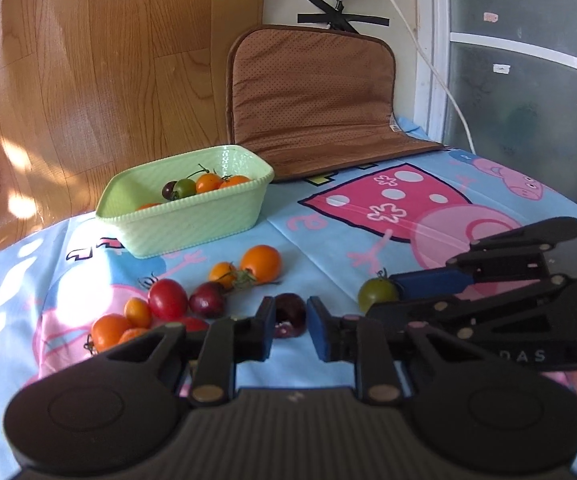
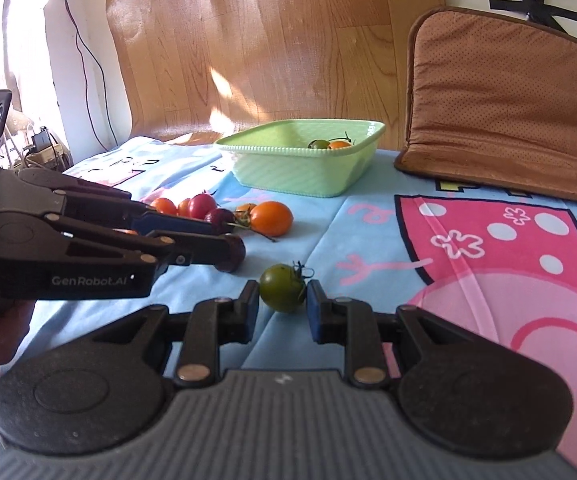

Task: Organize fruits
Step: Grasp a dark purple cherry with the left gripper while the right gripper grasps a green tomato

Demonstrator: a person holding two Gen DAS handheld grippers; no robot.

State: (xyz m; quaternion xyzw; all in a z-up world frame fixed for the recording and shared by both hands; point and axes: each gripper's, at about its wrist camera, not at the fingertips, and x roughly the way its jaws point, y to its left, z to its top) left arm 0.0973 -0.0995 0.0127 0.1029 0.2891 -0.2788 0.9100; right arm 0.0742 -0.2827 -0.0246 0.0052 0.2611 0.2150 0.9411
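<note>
A dark purple tomato (image 1: 288, 314) sits between the blue pads of my left gripper (image 1: 291, 330), which is shut on it just above the cloth. My right gripper (image 2: 282, 306) is shut on a green tomato (image 2: 281, 287) with a stem; the left wrist view shows it at the right (image 1: 378, 294). The two grippers are close side by side. A pale green basket (image 1: 184, 216) stands beyond them and holds several small tomatoes (image 1: 204, 183). Loose orange (image 1: 260, 264), red (image 1: 167, 299) and dark red (image 1: 207, 300) tomatoes lie in front of the basket.
A blue cartoon tablecloth (image 1: 368, 208) covers the table. A brown cushion (image 1: 312, 96) leans against the wall behind the basket, with a white cable (image 1: 428, 64) beside it. The cloth's edge (image 1: 16, 240) drops off at the left, before a wood-pattern panel (image 1: 88, 80).
</note>
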